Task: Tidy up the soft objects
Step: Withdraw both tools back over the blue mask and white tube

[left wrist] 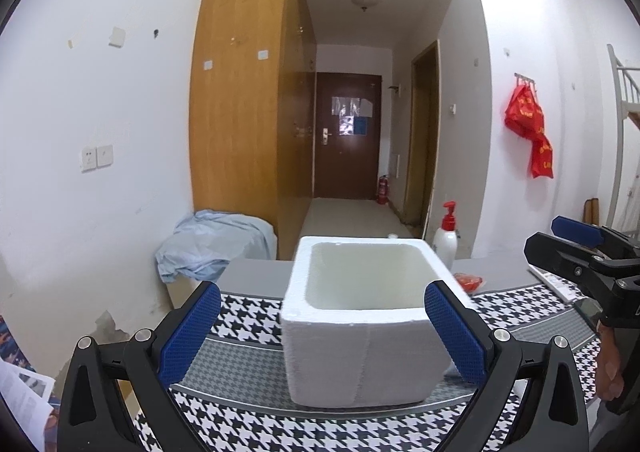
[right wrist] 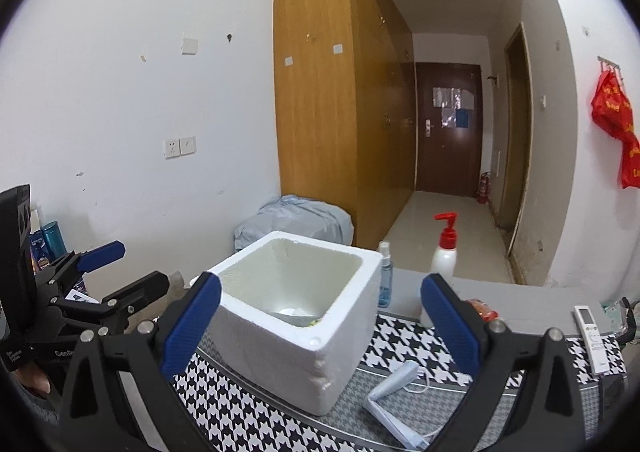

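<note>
A white foam box (left wrist: 362, 316) stands open-topped on a houndstooth cloth (left wrist: 248, 316); it also shows in the right wrist view (right wrist: 296, 316), with pale items partly visible at its bottom (right wrist: 294, 314). My left gripper (left wrist: 322, 336) is open and empty, its blue pads either side of the box's near wall. My right gripper (right wrist: 320, 326) is open and empty, held just before the box. A small red soft packet (left wrist: 468, 281) lies behind the box to the right, also seen in the right wrist view (right wrist: 482, 308). Each gripper shows in the other's view: right (left wrist: 576, 248), left (right wrist: 104, 268).
A white pump bottle with red top (right wrist: 444, 252), a clear spray bottle (right wrist: 385, 276), a white remote (right wrist: 592, 330) and a folded white device with cable (right wrist: 394, 392) lie on the table. A blue cloth heap (left wrist: 212, 244) sits by the wardrobe (left wrist: 240, 92).
</note>
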Tool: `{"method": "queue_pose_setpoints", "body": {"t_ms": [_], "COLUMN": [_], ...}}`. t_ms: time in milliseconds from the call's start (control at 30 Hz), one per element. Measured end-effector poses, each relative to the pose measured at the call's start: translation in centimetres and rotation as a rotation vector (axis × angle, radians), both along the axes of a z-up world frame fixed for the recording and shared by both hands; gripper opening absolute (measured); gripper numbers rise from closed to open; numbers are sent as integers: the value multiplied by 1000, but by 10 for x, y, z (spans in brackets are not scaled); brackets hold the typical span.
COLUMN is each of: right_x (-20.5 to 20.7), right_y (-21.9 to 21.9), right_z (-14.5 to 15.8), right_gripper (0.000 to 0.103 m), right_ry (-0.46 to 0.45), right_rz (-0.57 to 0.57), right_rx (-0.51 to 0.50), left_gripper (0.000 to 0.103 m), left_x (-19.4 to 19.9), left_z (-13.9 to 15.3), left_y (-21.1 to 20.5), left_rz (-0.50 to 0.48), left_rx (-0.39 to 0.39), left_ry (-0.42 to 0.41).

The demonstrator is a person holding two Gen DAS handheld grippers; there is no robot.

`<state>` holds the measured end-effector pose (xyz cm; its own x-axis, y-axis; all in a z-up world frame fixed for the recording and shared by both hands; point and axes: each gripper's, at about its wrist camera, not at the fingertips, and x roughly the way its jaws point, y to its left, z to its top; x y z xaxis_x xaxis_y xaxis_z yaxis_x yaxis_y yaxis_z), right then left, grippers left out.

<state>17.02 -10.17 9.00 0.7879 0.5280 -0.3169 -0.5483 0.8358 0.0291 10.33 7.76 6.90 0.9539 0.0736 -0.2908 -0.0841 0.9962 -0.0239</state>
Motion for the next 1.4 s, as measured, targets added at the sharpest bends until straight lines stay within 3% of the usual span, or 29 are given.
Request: {"method": "queue_pose_setpoints", "body": {"t_ms": [267,600,1400], "right_x": [-20,-38,-55], "right_y": [-23,-45,-86], "right_z": [4,-1,-28], "right_gripper": [102,102,102], "right_ry": [-38,-61,-56], "right_rz": [-37,-71,-177], "right_rx": [24,45,52], "left_gripper": [102,102,102], "left_x": [-11,-34,-29], "left_z": [6,10,-12], "left_y": [-17,-43,-74], "left_rz": [-45,-100,-193], "left_rx": [-1,-10,-10], "left_ry": [-20,-102,-91]}}
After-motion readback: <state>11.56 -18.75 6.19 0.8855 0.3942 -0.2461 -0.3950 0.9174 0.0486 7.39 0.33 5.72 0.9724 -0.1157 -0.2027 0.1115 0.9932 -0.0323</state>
